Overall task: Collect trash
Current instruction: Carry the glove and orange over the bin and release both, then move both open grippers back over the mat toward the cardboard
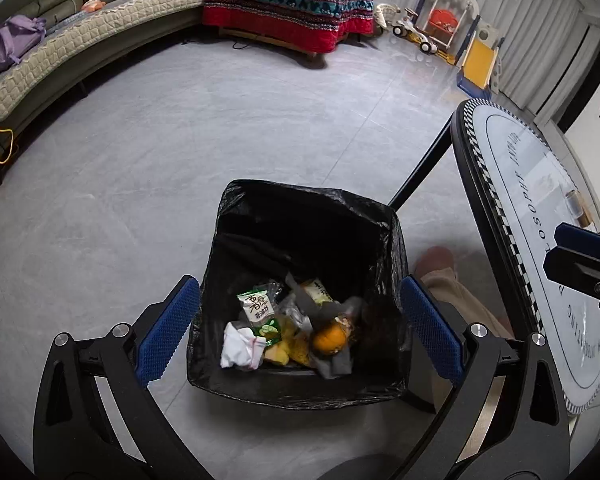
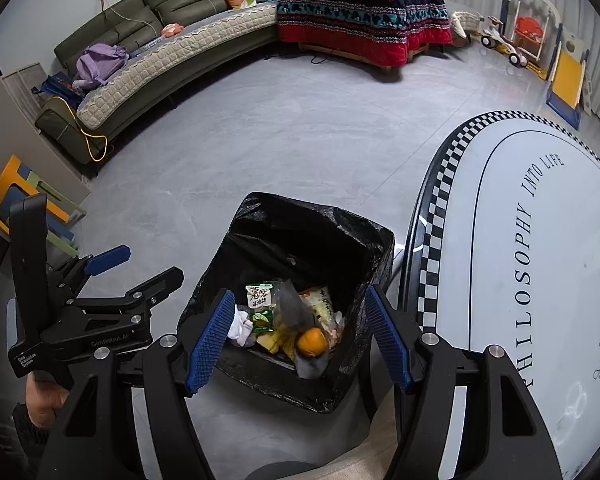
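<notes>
Trash bin [image 1: 300,292], lined with black bag [image 1: 236,208], on grey floor [image 1: 180,140] just beside round table [image 1: 540,208]. All positions below taken from bin.

Contents, heaped at bin bottom:
- green snack packet [image 1: 258,310], toward the left side
- crumpled white tissue [image 1: 240,348], below the packet, touching it
- yellow peels [image 1: 288,344], centre
- orange fruit [image 1: 330,340], right of peels
- grey wrapper [image 1: 336,364], under and around the fruit
- pale printed packet [image 1: 318,290], toward the far side, partly covered

Left gripper [image 1: 300,332] above bin, pointed down into it, jaws spread wide, blue pads [image 1: 168,332] outside both bin walls in left wrist view. Nothing between pads; released.

Right gripper [image 2: 300,340] also above bin, jaws apart, pads [image 2: 212,344] clear of the trash below. Empty, released.

Left of bin in right wrist view: left gripper body with hand [image 2: 44,396] on its handle.

Beyond bin, well apart: green sofa [image 2: 172,40], table under red patterned cloth [image 2: 360,12], toys by curtain [image 2: 532,36].
</notes>
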A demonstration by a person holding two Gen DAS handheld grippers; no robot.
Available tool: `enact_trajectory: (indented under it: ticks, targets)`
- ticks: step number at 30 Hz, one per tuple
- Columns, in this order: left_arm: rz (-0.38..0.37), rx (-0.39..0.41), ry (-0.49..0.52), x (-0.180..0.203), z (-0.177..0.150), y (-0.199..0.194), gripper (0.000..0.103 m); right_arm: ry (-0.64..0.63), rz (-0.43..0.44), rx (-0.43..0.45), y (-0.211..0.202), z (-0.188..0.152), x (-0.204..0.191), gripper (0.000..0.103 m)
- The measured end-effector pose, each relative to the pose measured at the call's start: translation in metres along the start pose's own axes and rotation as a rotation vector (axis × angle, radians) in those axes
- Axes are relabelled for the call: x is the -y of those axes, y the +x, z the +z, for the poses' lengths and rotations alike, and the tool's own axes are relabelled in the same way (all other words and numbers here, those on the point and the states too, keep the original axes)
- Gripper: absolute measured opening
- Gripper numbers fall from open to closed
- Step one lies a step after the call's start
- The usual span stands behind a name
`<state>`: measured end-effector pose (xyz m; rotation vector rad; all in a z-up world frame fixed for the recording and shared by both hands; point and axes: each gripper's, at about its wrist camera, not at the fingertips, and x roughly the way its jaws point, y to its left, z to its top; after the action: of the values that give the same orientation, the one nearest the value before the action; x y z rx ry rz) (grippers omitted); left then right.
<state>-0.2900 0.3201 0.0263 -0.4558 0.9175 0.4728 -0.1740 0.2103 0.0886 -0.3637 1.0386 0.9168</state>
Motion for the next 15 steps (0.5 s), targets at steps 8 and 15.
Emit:
enact_trajectory:
  ticks: [8,15]
  targets:
    - [-0.026,-0.013,0.055,0.025,0.002,0.000,0.097,0.030,0.001,0.012,-0.010,-0.008,0.022,0.069]
    - [-0.070,-0.013,0.127,0.066,0.011,-0.003,0.097,0.082,-0.014,0.036,-0.026,-0.014,0.058,0.069]
